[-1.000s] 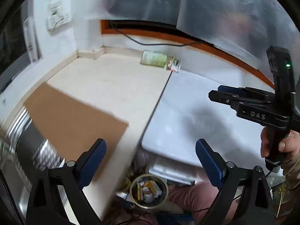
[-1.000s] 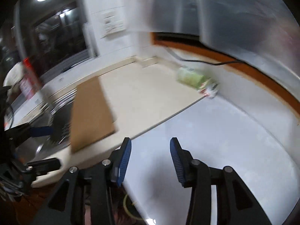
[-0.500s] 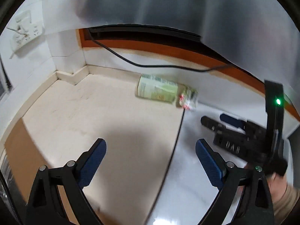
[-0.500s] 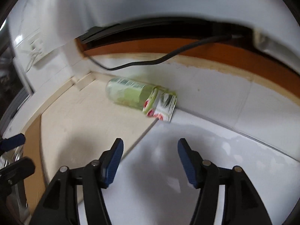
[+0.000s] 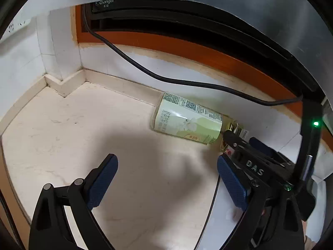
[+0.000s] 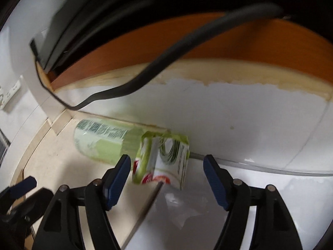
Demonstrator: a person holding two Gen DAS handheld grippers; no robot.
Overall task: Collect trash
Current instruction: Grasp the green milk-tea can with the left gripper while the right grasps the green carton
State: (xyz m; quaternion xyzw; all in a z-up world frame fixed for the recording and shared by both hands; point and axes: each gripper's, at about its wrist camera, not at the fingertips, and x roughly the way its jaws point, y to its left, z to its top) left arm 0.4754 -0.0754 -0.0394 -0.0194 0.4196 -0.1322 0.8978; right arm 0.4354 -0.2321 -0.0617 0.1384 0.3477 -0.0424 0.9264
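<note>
right gripper [image 6: 166, 166] spread wide, straddling crumpled wrapper [image 6: 161, 162] at frame centre, likely to pinch it | left gripper [image 5: 166, 183] released, empty, facing green bottle [image 5: 187, 120] by wall

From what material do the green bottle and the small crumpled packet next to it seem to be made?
Green bottle: probably clear plastic under a glossy printed label, since a highlight runs along it. Crumpled packet: looks like thin coated carton or foil-paper, creased and folded; blur leaves this open.
</note>
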